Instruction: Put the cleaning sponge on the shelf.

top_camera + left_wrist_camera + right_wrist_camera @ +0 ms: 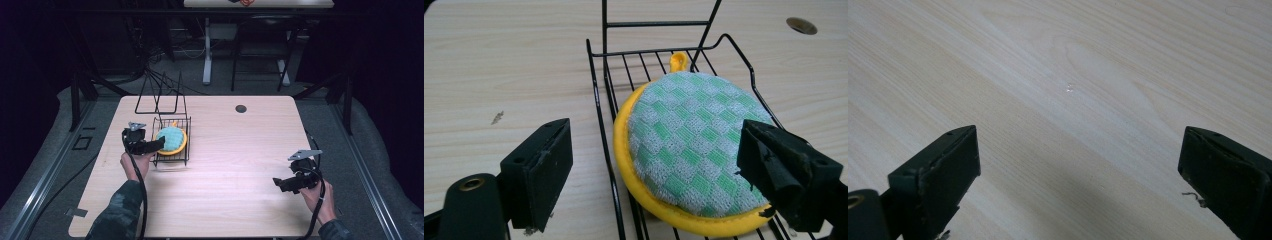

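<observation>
Green-and-grey checked, the round cloth pad with a yellow rim (689, 145) lies in a black wire basket (599, 120), its small yellow loop (678, 60) pointing away from the left gripper (654, 160). That gripper's two black jaws stand wide apart and hold nothing: one is over the near edge of the pad, inside the basket, the other hangs outside the basket's wire wall, above bare wood. In the high view the left gripper (150, 145) reaches the basket (172, 159) from its side, with the pad (170, 139) just ahead of the jaws. Beyond the basket rise tall black wire frames (157, 97). Everything sits on a pale wooden table (225, 200), which has a small dark round cap (241, 108) far from the gripper. The right gripper (280, 183) hovers well apart from the basket over bare tabletop (1068, 90), its jaws likewise spread and empty.
</observation>
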A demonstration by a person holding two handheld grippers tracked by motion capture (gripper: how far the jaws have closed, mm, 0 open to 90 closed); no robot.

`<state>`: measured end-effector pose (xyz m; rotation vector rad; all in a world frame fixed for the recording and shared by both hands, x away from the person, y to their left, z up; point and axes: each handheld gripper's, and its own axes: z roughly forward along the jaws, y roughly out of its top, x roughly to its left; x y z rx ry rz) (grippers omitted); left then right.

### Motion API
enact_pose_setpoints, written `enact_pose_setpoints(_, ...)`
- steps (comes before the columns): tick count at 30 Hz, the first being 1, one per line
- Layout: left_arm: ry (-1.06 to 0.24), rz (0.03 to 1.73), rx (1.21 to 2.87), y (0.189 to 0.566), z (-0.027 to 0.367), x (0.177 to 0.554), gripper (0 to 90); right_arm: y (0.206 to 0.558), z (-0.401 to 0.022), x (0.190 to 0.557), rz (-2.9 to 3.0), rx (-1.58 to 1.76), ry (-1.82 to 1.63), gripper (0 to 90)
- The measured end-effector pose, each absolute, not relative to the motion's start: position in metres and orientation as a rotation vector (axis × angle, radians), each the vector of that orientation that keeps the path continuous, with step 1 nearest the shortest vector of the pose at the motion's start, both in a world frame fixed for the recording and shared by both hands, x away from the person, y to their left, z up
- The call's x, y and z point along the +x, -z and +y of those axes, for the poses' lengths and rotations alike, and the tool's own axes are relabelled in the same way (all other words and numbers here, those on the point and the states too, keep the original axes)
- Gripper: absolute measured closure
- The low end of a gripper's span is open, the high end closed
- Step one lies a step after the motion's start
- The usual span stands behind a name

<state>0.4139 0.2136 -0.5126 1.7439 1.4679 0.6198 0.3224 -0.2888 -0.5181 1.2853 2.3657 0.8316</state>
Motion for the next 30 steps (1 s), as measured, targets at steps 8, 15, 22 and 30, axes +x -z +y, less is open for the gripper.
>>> enact_pose_setpoints(8, -0.629, 1.463, 1.734, 0.5, 0.223, 0.396, 4.2, 0.518, -0.288, 0.322, 2.366, 1.278, -0.83, 2.8)
enact_pose_setpoints(15, -0.613, 1.444, 1.753, 0.497, 0.227, 0.38, 0.3, 0.519, -0.288, 0.322, 2.368, 1.276, -0.827, 2.9)
enact_pose_setpoints(22, -0.619, 1.406, 1.782, 0.493, 0.227, 0.363, 0.2, 0.519, -0.288, 0.322, 2.37, 1.279, -0.82, 2.9)
enact_pose_setpoints(30, -0.604, 1.35, 1.862, 0.496, 0.224, 0.343, 0.0, 0.52, -0.286, 0.321, 2.373, 1.273, -0.805, 3.0)
